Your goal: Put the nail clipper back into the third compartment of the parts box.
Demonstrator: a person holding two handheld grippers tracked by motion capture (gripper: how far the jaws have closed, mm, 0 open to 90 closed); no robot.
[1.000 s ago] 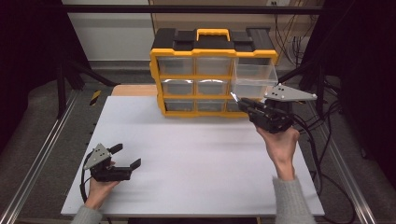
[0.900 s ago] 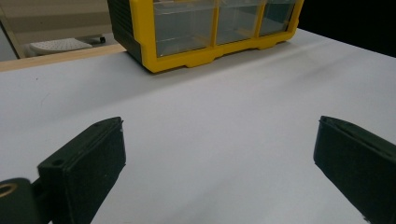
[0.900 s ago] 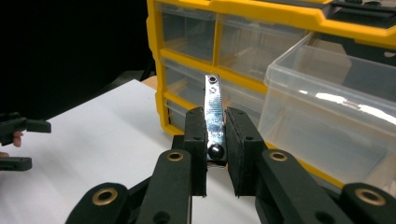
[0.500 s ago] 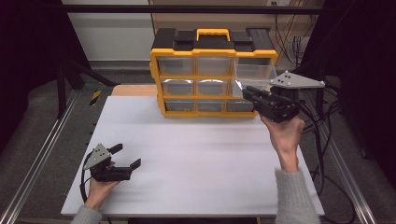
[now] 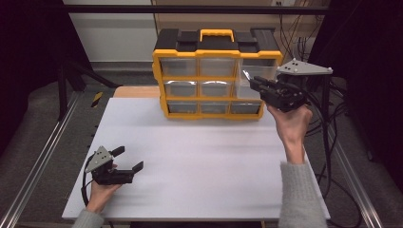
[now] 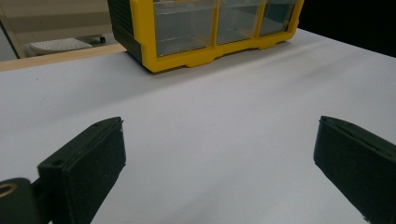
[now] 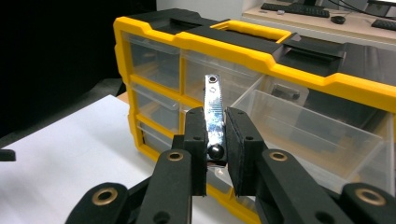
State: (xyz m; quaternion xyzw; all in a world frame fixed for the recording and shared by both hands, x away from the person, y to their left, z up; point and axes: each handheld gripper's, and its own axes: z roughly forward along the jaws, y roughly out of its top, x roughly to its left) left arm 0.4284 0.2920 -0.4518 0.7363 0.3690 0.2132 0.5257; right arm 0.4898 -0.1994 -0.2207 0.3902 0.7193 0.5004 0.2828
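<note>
right tool (image 7: 215, 133) is clamped on a small flat metal piece (image 7: 213, 112), chrome, ridged like a nail file, with a rivet near the jaws and a hole at its far end. the jaws grip it by its lower part, so most of its length stands free above them; my reading is that this leaves the free end clear for placing into something.

landmark: the yellow and black drawer organiser (image 5: 215, 76) at the far side of the white bench (image 5: 199, 156). in the high view the right tool (image 5: 254, 84) is raised off the bench at the organiser's right end, level with its upper rows. the right gripper view shows one clear drawer (image 7: 303, 128) pulled out on the organiser's right side, close behind the metal piece and looking empty. likely reason for the raised hold: lining the piece up over that open drawer. whether it is going in or has come out cannot be told.

left tool (image 5: 127, 159) rests low at the near left corner of the bench, well apart from the organiser, jaws spread wide with nothing between them. it seems parked out of the way.
</note>
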